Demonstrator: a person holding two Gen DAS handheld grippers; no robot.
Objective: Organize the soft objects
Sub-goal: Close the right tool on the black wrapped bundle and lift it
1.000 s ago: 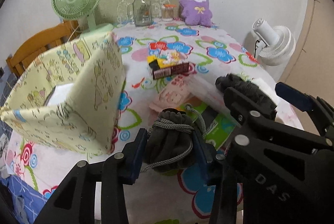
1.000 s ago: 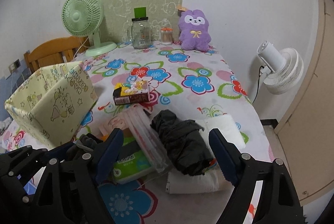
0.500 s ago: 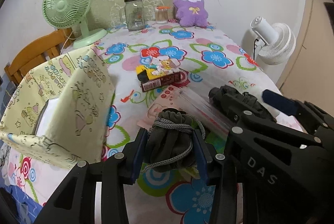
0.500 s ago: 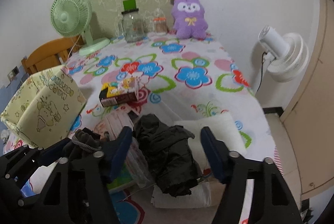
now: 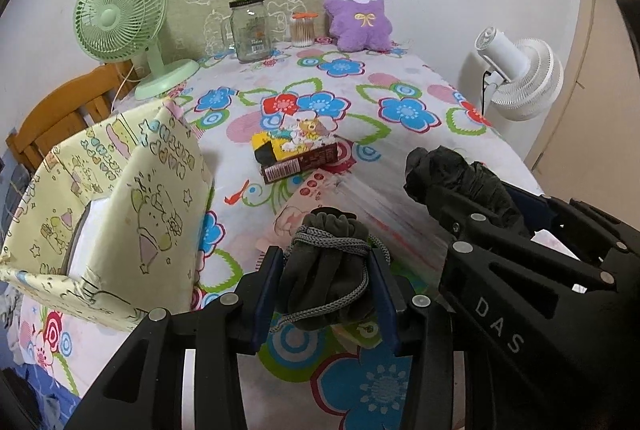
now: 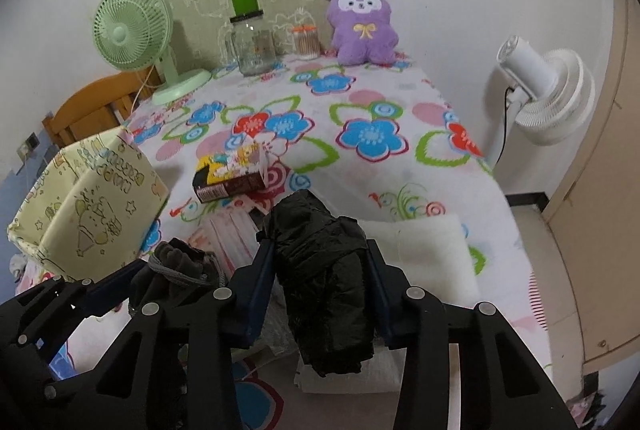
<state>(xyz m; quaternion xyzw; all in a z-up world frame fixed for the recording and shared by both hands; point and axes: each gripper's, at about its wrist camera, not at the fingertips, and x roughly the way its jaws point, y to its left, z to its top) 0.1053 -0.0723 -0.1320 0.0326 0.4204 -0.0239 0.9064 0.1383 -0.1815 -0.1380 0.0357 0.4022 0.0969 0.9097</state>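
The only writing we can read is "DAS", in pale letters on the black frame of the right gripper as it crosses the left wrist view; the print on the snack box and on the glass jar is too small for us to make out.

The counter under its flowered cloth lies mostly bare through the middle and toward the back, where a green desk fan, the jar, a cotton swab holder and a purple plush toy line the wall. Its right edge drops off beside a white floor fan. On the left a yellow patterned storage box stands open-topped at the counter's near left corner, close beside the left gripper.

Our left gripper is clenched on a dark grey drawstring pouch, its blue pads pressing both sides, and we hold the pouch over the counter's near edge, above a flat pink packet. Our right gripper grasps a crumpled black plastic bag between narrowed jaws, just beside the left one. A white folded cloth lies under and to the right of the bag, near the counter's right edge.
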